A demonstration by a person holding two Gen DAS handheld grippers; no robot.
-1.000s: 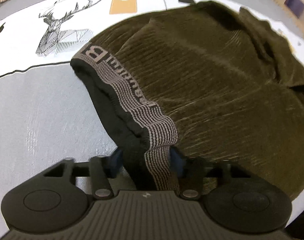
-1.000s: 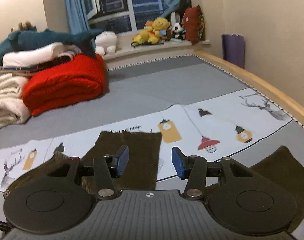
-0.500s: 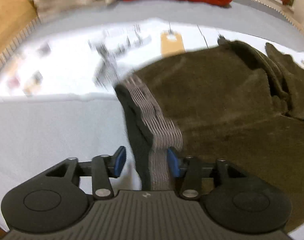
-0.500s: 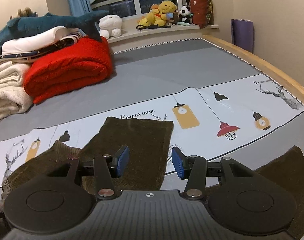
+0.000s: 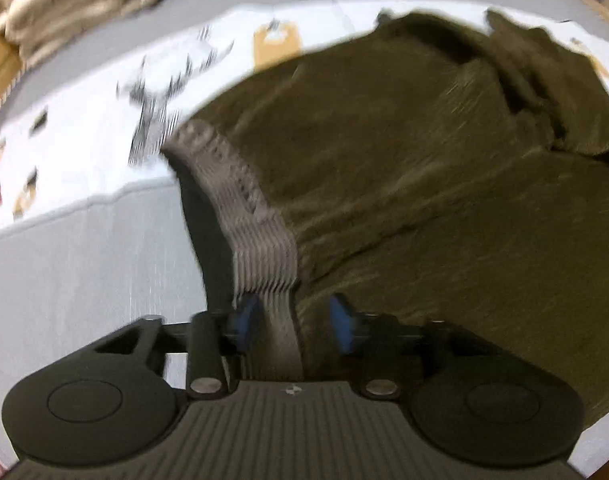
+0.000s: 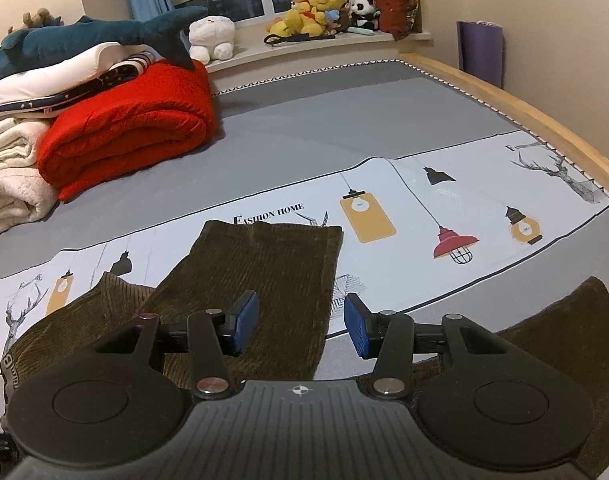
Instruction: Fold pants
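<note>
Grey bed (image 6: 344,120) under crumpled olive corduroy pants (image 5: 404,200).
Left gripper (image 5: 292,316) closing around the striped waistband (image 5: 260,232); right gripper (image 6: 300,322) parted, empty.

left gripper (image 5: 292,317): black ribbed body, two round discs, silver screws | fingers (image 5: 244,316): blue pads | right gripper (image 6: 301,328): same build

We see olive pants (image 6: 264,280) of ribbed, matt corduroy with a grey knitted waistband (image 5: 256,216). At ten o'clock lies a red quilted blanket (image 6: 128,132); the bedsheet (image 6: 344,128) is smooth printed cloth, the bed frame (image 6: 544,128) pale wood.
</note>
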